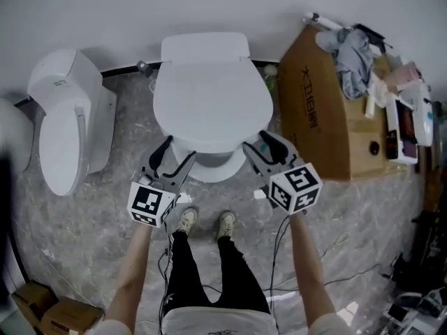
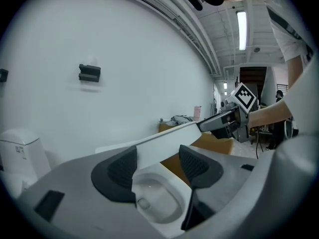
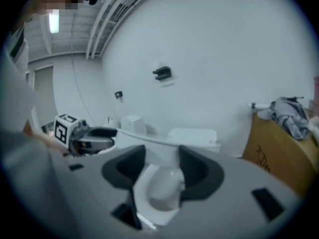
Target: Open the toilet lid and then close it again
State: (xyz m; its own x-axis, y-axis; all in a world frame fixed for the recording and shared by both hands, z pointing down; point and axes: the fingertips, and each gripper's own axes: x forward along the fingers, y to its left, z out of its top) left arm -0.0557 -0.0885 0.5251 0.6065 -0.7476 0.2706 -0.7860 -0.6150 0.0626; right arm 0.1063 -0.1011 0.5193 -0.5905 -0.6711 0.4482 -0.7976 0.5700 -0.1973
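Grey marbled floor (image 1: 105,243) meets a plain white wall (image 1: 105,5), and the toilet (image 1: 209,167) stands against that wall, straight ahead of the person. A brown cardboard box (image 1: 314,117) heaped with cloth sits just right of the toilet, and a second toilet (image 1: 66,131) lies well to its left.

On the toilet, the lid (image 1: 209,103) is a smooth, glossy white oval slab. It is hinged at the back under the boxy cistern (image 1: 204,47), and its front edge is tilted up off the bowl (image 2: 157,198), so the opening looks partly done.

The lid's front rim runs side to side, across the line of both claws. The left gripper (image 1: 174,155) sits at the front left of the toilet and the right gripper (image 1: 253,143) at the front right, about equally near. Each has its jaws spread wide. The rim passes over the gap between them and is not pinched by the dark ribbed pads (image 2: 122,168), so the lid seems propped from below.

The lid lies above and beyond the claws, so the next move probably calls for swinging it up and back about the hinge
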